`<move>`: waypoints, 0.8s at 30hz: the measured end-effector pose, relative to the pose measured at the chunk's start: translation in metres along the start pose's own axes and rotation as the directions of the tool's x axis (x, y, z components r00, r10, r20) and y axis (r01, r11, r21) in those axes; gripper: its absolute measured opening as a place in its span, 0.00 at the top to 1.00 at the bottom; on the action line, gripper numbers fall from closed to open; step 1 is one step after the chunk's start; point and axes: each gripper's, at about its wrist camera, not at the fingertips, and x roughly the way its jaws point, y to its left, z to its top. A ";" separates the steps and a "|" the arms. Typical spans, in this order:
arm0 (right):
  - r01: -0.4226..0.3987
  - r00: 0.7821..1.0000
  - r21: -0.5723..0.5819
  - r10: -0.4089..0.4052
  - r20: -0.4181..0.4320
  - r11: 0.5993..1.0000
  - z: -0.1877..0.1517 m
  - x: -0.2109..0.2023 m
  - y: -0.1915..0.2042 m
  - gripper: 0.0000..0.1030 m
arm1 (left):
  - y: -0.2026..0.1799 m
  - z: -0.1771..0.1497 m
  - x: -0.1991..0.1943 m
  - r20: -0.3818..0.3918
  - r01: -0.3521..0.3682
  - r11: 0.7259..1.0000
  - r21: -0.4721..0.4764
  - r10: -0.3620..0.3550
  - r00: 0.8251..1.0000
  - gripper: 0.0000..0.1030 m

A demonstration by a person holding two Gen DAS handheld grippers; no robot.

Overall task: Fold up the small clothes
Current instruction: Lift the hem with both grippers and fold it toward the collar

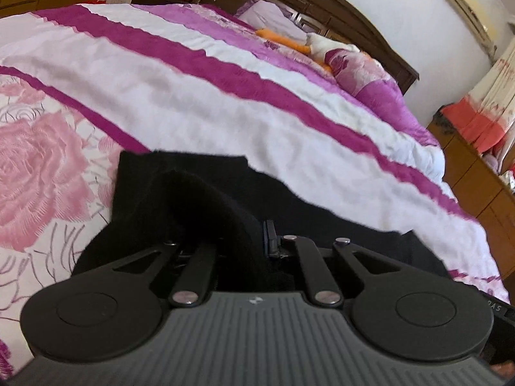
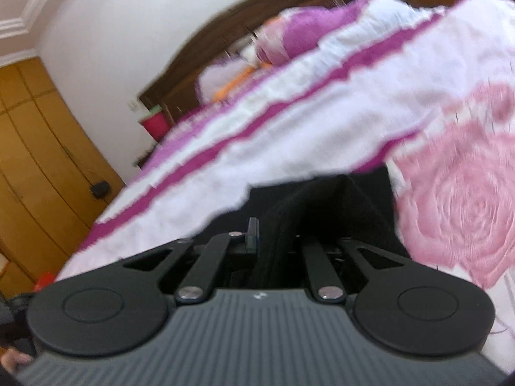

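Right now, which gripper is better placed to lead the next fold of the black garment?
Probably left. The left gripper has a raised bunch of the black garment between its fingers, sharply seen. The right gripper also grips fabric, but its view is blurred.

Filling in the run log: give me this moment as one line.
stage: mid-fold | left gripper: shut on black garment | right gripper: shut on black garment | surface: floral bedspread | right view: blurred
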 end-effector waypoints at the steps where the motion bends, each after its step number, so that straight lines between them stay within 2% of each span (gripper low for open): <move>1: 0.002 1.000 -0.003 -0.002 -0.007 1.000 -0.003 0.002 -0.002 0.93 | 0.000 -0.002 0.001 0.005 -0.003 1.000 -0.001 0.003 1.000 0.91; 6: -0.027 1.000 0.042 0.028 -0.011 0.999 -0.007 -0.002 -0.008 0.93 | -0.006 -0.007 -0.004 0.015 -0.019 0.998 0.054 0.018 1.000 0.90; 9: -0.025 0.999 0.039 0.026 -0.027 0.999 -0.002 -0.009 -0.006 0.91 | -0.008 -0.004 -0.017 -0.001 0.007 0.999 0.042 -0.007 1.000 0.89; 10: -0.024 0.999 0.039 0.025 -0.031 0.999 -0.001 -0.014 -0.004 0.87 | -0.008 -0.002 -0.022 -0.010 0.023 0.999 0.028 -0.023 1.000 0.87; 11: -0.027 0.999 0.041 0.028 -0.035 0.999 0.000 -0.019 -0.003 0.83 | -0.008 -0.002 -0.026 -0.016 0.038 0.999 0.014 -0.038 0.999 0.79; 12: -0.035 0.999 0.043 0.037 -0.040 0.998 0.002 -0.023 -0.003 0.75 | -0.008 -0.003 -0.030 -0.020 0.055 0.998 0.000 -0.055 0.998 0.64; 13: -0.046 0.998 0.044 0.048 -0.045 0.998 0.002 -0.027 -0.003 0.67 | -0.009 -0.006 -0.033 -0.019 0.078 0.997 -0.012 -0.078 0.997 0.55; 14: -0.060 0.997 0.044 0.062 -0.050 0.997 0.003 -0.032 -0.002 0.64 | -0.011 -0.009 -0.036 -0.014 0.104 0.994 -0.019 -0.105 0.994 0.45; 15: -0.069 0.996 0.041 0.072 -0.062 0.997 0.003 -0.035 0.000 0.62 | -0.013 -0.012 -0.038 -0.010 0.124 0.992 -0.020 -0.125 0.992 0.43; 19: -0.113 0.983 -0.003 0.111 -0.144 0.994 0.006 -0.039 0.011 0.62 | -0.024 -0.021 -0.034 -0.033 0.191 0.981 -0.023 -0.192 0.981 0.42; 22: -0.136 0.976 -0.019 0.131 -0.174 0.991 0.010 -0.032 0.016 0.62 | -0.029 -0.018 -0.027 -0.020 0.171 0.985 -0.007 -0.171 0.985 0.42; 24: -0.118 0.975 -0.010 0.114 -0.188 0.993 0.017 -0.024 0.018 0.62 | -0.029 -0.009 -0.022 -0.005 0.151 0.988 -0.011 -0.151 0.989 0.42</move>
